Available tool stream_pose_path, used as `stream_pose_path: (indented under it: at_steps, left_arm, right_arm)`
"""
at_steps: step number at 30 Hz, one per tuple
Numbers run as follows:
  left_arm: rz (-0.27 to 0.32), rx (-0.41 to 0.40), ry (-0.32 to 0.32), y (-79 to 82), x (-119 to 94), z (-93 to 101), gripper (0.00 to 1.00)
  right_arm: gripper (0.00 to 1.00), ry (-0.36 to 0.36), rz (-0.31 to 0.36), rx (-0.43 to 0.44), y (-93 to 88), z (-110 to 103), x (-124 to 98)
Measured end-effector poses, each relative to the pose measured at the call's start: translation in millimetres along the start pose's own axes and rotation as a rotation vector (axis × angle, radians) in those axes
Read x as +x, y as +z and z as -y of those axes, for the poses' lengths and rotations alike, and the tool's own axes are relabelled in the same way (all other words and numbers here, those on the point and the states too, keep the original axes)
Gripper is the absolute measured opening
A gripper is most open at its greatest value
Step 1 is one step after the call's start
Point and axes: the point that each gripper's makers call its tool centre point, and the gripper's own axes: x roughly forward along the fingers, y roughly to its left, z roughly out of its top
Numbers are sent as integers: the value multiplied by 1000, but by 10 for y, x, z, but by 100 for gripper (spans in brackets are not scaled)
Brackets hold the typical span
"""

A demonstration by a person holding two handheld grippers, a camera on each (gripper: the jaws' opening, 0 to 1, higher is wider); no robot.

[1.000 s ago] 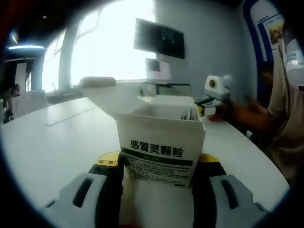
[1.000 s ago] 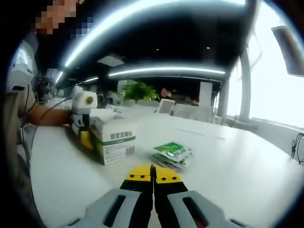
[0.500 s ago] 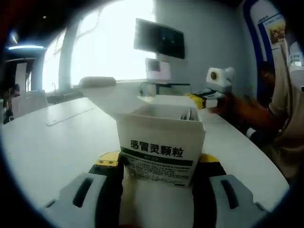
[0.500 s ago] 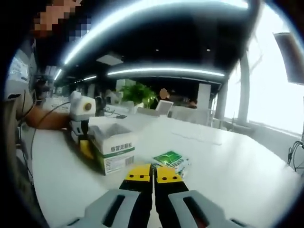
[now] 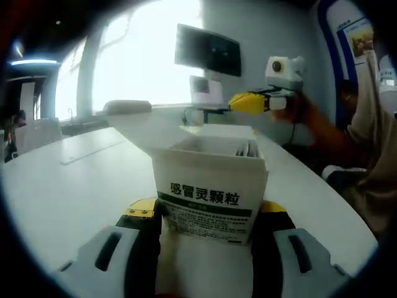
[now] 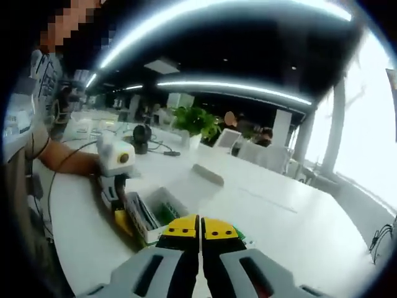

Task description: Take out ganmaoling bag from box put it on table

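Note:
The white ganmaoling box stands upright on the table with its top open, and my left gripper is shut on its sides. Bag edges show inside at the right. In the right gripper view I look down on the open box, with bags standing in it and the left gripper holding it. My right gripper is shut on nothing and hangs above the box. It also shows as yellow tips up high in the left gripper view. A green bag peeks out from behind the jaws.
The white table stretches left and far. A person's arm reaches in from the right. A monitor and a white device stand by the wall. A plant and seated people are at the far end.
My right gripper has risen from table height to above the box, still shut, so its view now looks down into the box. The left gripper and box have not moved.

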Motion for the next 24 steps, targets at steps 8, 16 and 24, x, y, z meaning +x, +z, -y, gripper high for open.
stream_pose_path:
  at_steps: [8, 16, 24]
  left_arm:
    - [0, 1, 0, 0, -1, -5, 49]
    - [0, 2, 0, 0, -2, -4, 49]
    - [0, 2, 0, 2, -3, -1, 49]
  right_arm:
    - [0, 124, -34, -58, 289, -219, 220]
    - [2, 263, -188, -182, 240, -464, 407]
    - [2, 390, -304, -253, 98, -619, 506]
